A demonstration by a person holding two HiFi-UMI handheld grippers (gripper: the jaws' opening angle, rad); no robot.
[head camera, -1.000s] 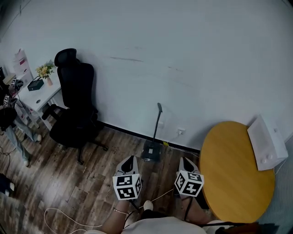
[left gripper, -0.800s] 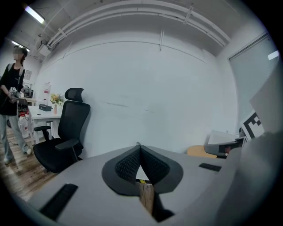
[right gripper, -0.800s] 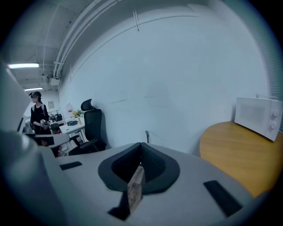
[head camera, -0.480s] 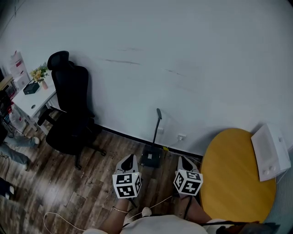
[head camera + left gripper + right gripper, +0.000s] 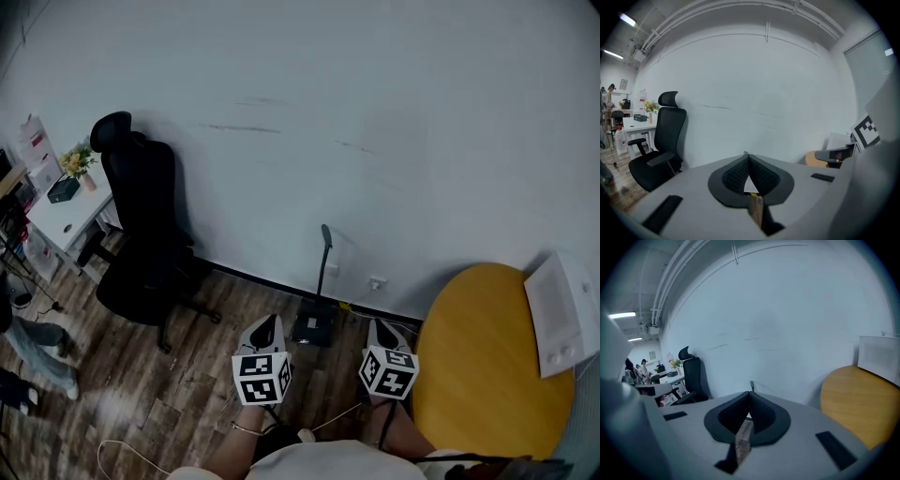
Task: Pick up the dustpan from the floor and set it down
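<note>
Both grippers are held out in front of the person, side by side with a gap between them, pointing forward and tipped a bit down. The left gripper (image 5: 268, 323) has its jaws pressed together at the tips, nothing in there. The right gripper (image 5: 378, 326) looks the same (tips meeting, empty). The left forearm (image 5: 236, 442) and right forearm (image 5: 401, 433) are bare behind them.

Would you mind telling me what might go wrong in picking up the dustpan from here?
Both the left gripper and right gripper are shut; unless opened, they may knock the dustpan over by its thin upright handle. The table sits close beside the right gripper and could be bumped.
</note>
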